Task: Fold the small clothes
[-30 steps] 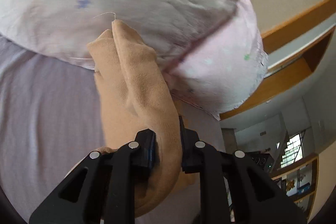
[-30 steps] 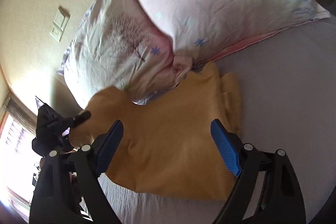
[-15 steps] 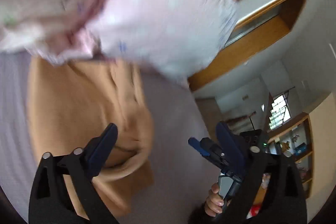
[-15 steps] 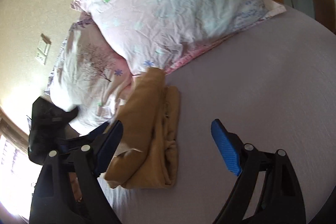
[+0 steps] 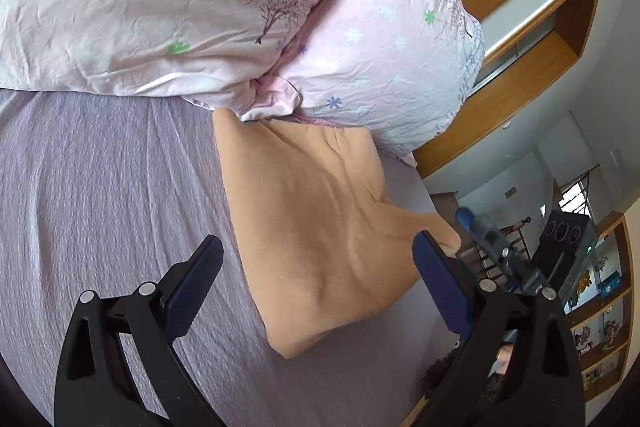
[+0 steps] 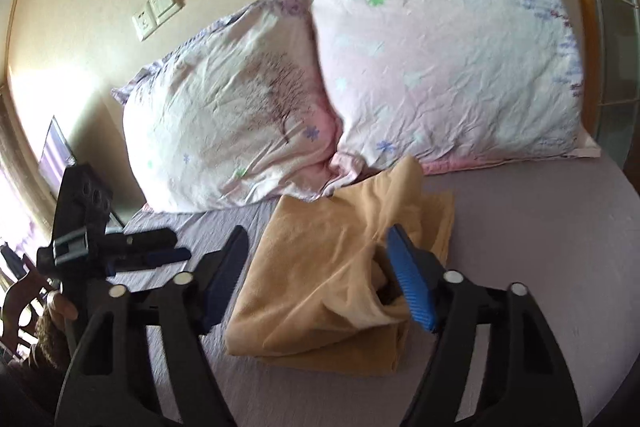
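Note:
A tan garment (image 5: 320, 227) lies folded into a rough rectangle on the lilac bed sheet (image 5: 100, 187), its far edge against the pillows. My left gripper (image 5: 316, 279) is open and empty just above its near part. In the right wrist view the same garment (image 6: 320, 279) lies bunched with a loose fold near my right gripper (image 6: 320, 275), which is open and empty over it. The left gripper (image 6: 160, 251) also shows there at the left, held in a hand. The right gripper (image 5: 484, 231) shows at the right of the left wrist view.
Two pale pink printed pillows (image 6: 440, 47) (image 6: 224, 131) lean at the head of the bed, touching the garment. A wall with switches (image 6: 158, 9) is behind. A wooden window frame (image 5: 520, 67) and shelves (image 5: 600, 327) lie beyond the bed edge.
My left gripper let go of the tan cloth and opened, then drew back. The garment now lies folded on the sheet. My right gripper stays open and has shifted over it.

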`<state>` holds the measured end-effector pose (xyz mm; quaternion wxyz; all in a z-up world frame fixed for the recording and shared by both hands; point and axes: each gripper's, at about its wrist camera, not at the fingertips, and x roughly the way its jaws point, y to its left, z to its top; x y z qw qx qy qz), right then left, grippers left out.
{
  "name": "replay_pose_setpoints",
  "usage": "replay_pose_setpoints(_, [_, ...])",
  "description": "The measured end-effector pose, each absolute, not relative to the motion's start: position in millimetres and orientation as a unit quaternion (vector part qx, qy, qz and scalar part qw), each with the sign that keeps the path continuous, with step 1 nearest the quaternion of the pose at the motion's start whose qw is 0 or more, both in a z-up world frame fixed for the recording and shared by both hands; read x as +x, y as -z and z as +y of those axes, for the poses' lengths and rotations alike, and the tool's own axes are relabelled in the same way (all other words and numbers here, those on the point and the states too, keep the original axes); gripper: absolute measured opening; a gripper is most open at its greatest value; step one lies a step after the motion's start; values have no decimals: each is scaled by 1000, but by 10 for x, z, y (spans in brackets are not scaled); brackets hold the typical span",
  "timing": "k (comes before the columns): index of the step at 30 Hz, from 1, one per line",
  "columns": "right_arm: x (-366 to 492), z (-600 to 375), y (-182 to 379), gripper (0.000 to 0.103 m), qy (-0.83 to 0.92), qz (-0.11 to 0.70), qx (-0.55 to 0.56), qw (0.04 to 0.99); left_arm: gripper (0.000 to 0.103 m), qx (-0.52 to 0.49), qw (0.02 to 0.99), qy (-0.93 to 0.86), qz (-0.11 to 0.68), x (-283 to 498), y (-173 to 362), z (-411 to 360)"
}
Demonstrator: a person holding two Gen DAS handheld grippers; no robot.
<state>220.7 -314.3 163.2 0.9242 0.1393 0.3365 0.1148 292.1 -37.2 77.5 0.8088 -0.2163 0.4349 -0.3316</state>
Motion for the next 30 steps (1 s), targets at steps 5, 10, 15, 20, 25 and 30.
replay_pose_setpoints(5, [2272,-3066,-1459,66,-137,359,130,914,96,-209,803,347,438,2877,-753,-512])
replay_pose_setpoints(10, [2400,-2924,-875,50,-125,467,101,870,96,-197,801,357,438,2831,-752,-605])
replay_pose_setpoints(15, [2282,-2912,-682,49,-147,494,132,847,96,-178,805,360,436,2836,-718,-660])
replay_pose_setpoints(20, [2360,-3426,-1067,56,-108,418,215,876,96,-154,797,393,431,2747,-687,-839])
replay_pose_setpoints(25, [2868,-3655,-939,58,-62,450,222,863,96,-33,820,399,409,2466,-602,-1298])
replay_pose_setpoints(30, [3283,-3654,-559,11,-73,508,246,822,96,12,814,398,422,2413,-408,-1508])
